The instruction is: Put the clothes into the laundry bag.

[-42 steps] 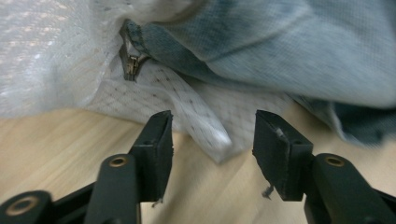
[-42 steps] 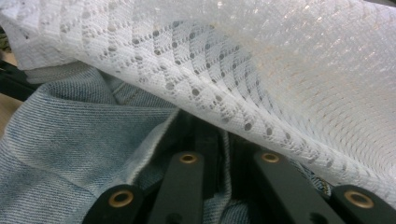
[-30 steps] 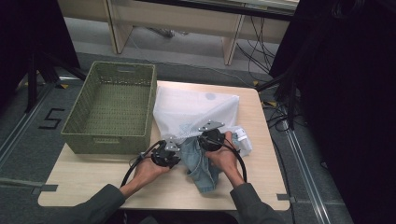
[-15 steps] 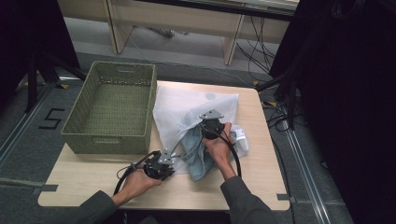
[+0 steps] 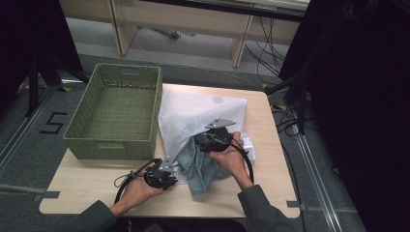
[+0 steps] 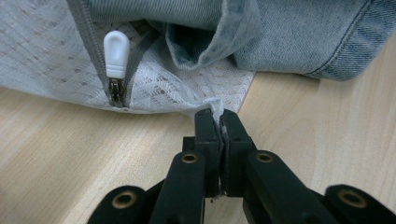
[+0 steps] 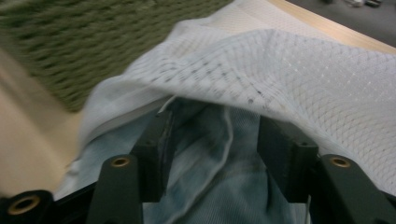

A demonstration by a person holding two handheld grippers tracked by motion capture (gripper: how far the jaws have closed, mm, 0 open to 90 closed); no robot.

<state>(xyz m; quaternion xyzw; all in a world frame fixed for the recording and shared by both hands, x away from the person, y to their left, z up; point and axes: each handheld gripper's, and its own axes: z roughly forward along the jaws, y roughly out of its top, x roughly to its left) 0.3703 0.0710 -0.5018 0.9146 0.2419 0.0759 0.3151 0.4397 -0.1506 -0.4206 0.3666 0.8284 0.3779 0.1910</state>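
A white mesh laundry bag [image 5: 203, 106] lies on the table with blue denim jeans [image 5: 203, 171] partly inside its mouth. My left gripper [image 5: 178, 169] is at the bag's near-left corner. In the left gripper view it [image 6: 219, 116] is shut on the edge of the mesh [image 6: 46, 56], close to the white zipper pull [image 6: 116, 51] and under the denim [image 6: 299, 32]. My right gripper [image 5: 197, 142] reaches into the bag's mouth. Its jaws [image 7: 217, 126] stand open over the denim [image 7: 210, 182], with the mesh [image 7: 303, 70] draped over them.
A green woven basket [image 5: 80, 142] stands empty at the table's left, right next to the bag; its wall [image 7: 93, 37] is close to the right gripper. Bare wooden table [image 5: 87, 186] lies in front of it. A small white cloth bit [image 5: 247, 142] lies by the right hand.
The left gripper drew back toward the near-left, holding the bag's edge. The right gripper moved forward with the jeans into the bag's mouth.
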